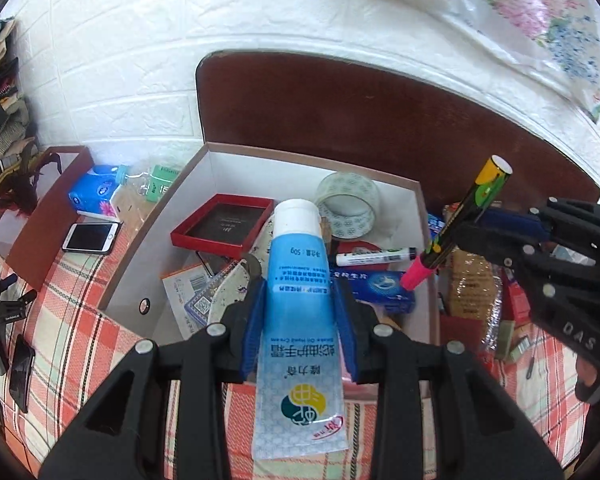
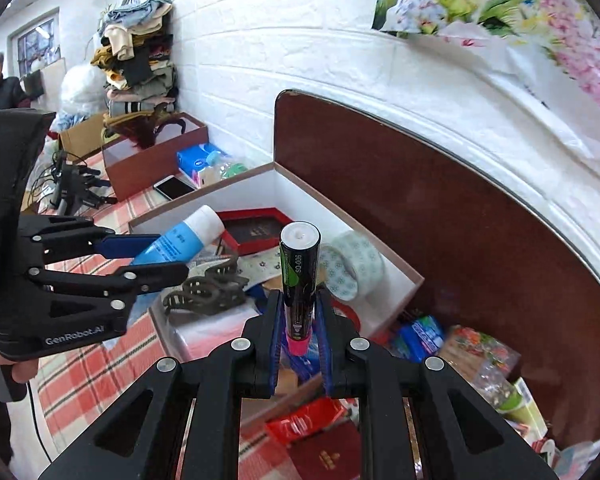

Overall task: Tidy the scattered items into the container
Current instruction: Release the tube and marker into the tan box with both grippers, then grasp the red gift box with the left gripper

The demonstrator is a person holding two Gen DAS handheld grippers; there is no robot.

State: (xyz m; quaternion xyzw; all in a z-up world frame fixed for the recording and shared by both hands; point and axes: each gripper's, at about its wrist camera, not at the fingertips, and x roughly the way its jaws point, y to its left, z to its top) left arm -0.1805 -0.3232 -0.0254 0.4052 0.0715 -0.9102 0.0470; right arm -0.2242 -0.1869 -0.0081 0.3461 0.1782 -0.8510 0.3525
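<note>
Nearest your left camera, the hand cream tube [image 1: 298,300] sits clamped between the blue pads of your left gripper [image 1: 300,304], white cap pointing to 12 o'clock, over the near edge of the open white box [image 1: 188,216]. So the left jaws are closed on the tube.

Your right gripper [image 2: 299,312] has its jaws closed on the highlighter [image 2: 299,280], pink end down between the pads and black barrel rising toward 12 o'clock. From the left camera that highlighter [image 1: 466,216] hangs at 3 o'clock, just above the box's right wall.

Inside the box, the tape roll [image 1: 348,204] lies in the far corner at 12 o'clock, the red tray [image 1: 224,226] at 11 o'clock, and a white marker [image 1: 374,257] and a blue carton [image 1: 376,286] at 2 o'clock. A brown hair claw [image 2: 208,288] rests in the box near your left gripper.

On the plaid-covered desk [image 1: 80,312], a phone [image 1: 91,238] lies at 9 o'clock outside the box, and snack packets [image 2: 476,356] are piled at 4 o'clock of the right view.
</note>
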